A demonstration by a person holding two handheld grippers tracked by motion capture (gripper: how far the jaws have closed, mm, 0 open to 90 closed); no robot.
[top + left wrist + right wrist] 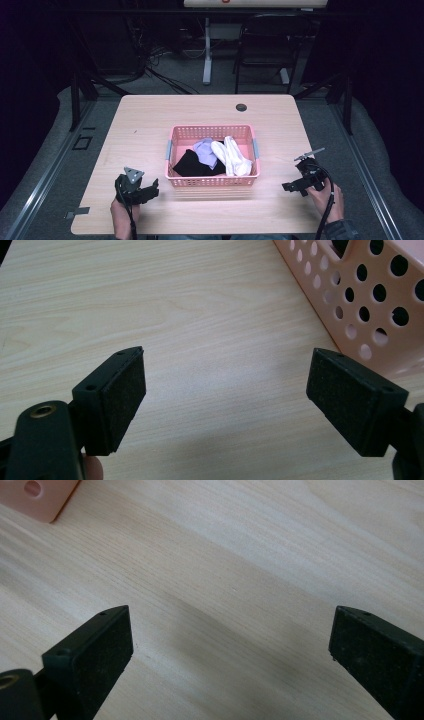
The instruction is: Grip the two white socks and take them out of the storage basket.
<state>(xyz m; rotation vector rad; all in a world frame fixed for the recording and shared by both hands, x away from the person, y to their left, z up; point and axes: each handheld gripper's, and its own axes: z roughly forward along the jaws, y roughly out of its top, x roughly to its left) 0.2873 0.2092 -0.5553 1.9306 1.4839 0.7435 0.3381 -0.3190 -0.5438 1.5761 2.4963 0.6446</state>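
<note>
A pink perforated basket (212,182) sits in the middle of the wooden table (145,120). Inside it lie a black garment (190,163), a pale lilac cloth (206,151) and white socks (233,156). My left gripper (150,190) rests near the table's front left, just left of the basket, jaws wide apart over bare wood; in the left gripper view (227,390) the basket's wall (360,295) shows at upper right. My right gripper (290,187) is held near the front right, open and empty (230,650), with a basket corner (42,497) at upper left.
A dark round cable hole (241,107) sits in the tabletop behind the basket. Beyond the table stand a white desk leg (207,50), a dark chair (265,45) and loose cables on the floor. Bare wood lies on both sides of the basket.
</note>
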